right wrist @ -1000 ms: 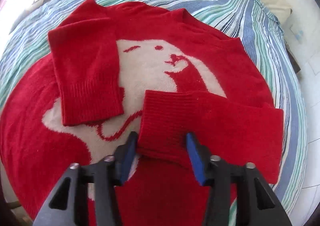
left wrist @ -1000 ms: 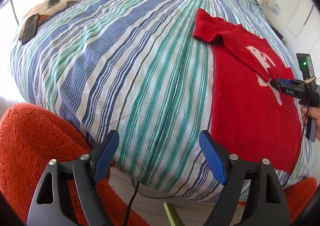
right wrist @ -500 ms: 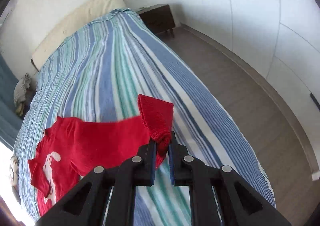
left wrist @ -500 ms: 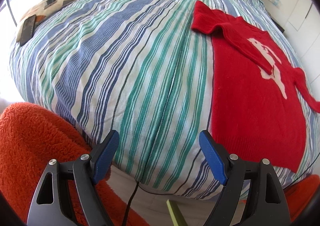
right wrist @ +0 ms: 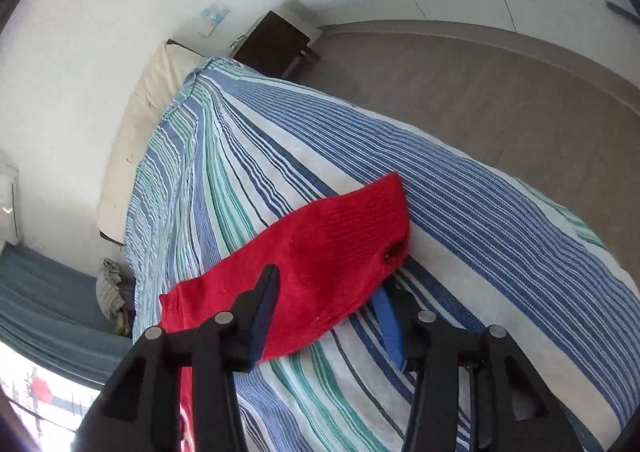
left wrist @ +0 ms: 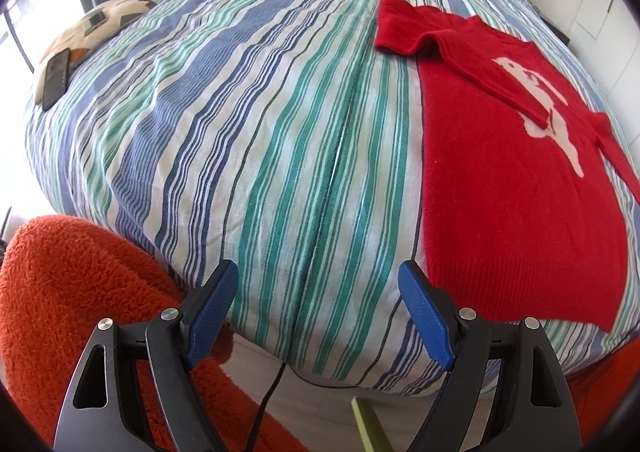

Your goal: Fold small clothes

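Observation:
A small red sweater (left wrist: 512, 187) with a white animal print lies flat on the striped bed cover (left wrist: 260, 111), at the right in the left wrist view. Its left sleeve is folded across the chest. My left gripper (left wrist: 316, 312) is open and empty at the bed's near edge, left of the sweater's hem. In the right wrist view the sweater's right sleeve (right wrist: 332, 252) lies stretched out on the cover. My right gripper (right wrist: 328, 316) is open, its jaws apart on either side of the sleeve, no longer pinching it.
An orange fluffy blanket (left wrist: 68, 292) lies at the lower left. A ball-patterned cushion with a phone (left wrist: 56, 79) on it sits at the bed's far left. A dark nightstand (right wrist: 276, 43), a pillow (right wrist: 148, 99) and bare floor (right wrist: 500, 91) lie beyond the bed.
My right gripper pulled the right sleeve out sideways off the chest, then opened and let it go on the cover. My left gripper stayed open and nearly still.

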Action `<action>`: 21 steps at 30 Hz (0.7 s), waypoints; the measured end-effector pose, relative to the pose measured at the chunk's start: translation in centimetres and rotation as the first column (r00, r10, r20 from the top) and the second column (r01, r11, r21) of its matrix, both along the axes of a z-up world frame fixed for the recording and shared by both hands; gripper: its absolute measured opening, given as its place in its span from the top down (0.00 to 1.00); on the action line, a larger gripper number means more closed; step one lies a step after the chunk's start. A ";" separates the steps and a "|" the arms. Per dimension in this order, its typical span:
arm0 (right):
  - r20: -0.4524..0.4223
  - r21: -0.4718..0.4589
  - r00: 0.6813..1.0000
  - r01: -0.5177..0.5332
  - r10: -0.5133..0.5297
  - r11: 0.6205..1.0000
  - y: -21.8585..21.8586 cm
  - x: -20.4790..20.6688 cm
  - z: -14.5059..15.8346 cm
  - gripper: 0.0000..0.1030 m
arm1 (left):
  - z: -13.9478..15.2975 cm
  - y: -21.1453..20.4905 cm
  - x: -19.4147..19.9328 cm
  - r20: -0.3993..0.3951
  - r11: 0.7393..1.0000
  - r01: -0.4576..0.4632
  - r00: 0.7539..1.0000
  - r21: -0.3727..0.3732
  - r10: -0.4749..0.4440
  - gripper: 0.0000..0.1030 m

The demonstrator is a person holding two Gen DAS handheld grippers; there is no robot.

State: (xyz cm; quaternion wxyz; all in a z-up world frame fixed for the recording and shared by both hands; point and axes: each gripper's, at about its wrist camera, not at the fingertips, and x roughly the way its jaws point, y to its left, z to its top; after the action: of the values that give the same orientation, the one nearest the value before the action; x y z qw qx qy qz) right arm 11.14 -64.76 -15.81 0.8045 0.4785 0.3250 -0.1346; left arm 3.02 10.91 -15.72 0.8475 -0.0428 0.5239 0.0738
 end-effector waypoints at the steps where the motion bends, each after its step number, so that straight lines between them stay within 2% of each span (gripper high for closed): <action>1: -0.006 0.018 1.000 0.013 -0.013 1.000 -0.2 0.1 -0.4 0.56 | 0.0 -0.1 0.0 0.000 1.000 0.004 1.000 0.005 -0.004 0.19; 2: -0.033 0.019 0.999 0.033 -0.032 0.999 -0.3 0.2 -0.6 0.82 | 0.0 -0.2 0.0 -0.002 1.000 0.007 1.000 0.009 -0.007 0.19; 3: -0.082 -0.005 0.995 0.056 -0.056 0.998 -0.3 0.2 -0.7 0.97 | -0.1 -0.2 0.0 -0.004 1.000 0.009 1.000 0.012 -0.009 0.19; 7: -0.179 -0.160 0.974 0.109 -0.138 0.981 -0.6 -1.0 0.0 0.97 | -0.1 0.0 0.0 -0.004 1.000 0.006 1.000 0.007 -0.006 0.19; 13: -0.218 -0.183 0.966 0.103 -0.143 0.978 -0.2 -1.2 -0.7 0.98 | -0.5 0.2 0.3 -0.022 1.000 -0.005 1.000 -0.007 0.004 0.19; 21: -0.175 -0.203 0.978 0.077 -0.113 0.976 0.0 -2.1 -0.3 0.95 | -0.2 0.3 0.0 -0.006 1.000 0.001 1.000 -0.009 -0.001 0.19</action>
State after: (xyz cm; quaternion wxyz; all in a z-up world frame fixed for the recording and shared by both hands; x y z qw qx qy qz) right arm 9.04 -64.78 -16.16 0.8064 0.3978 0.3603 -0.2483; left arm 3.00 11.19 -15.95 0.8458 -0.0460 0.5268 0.0714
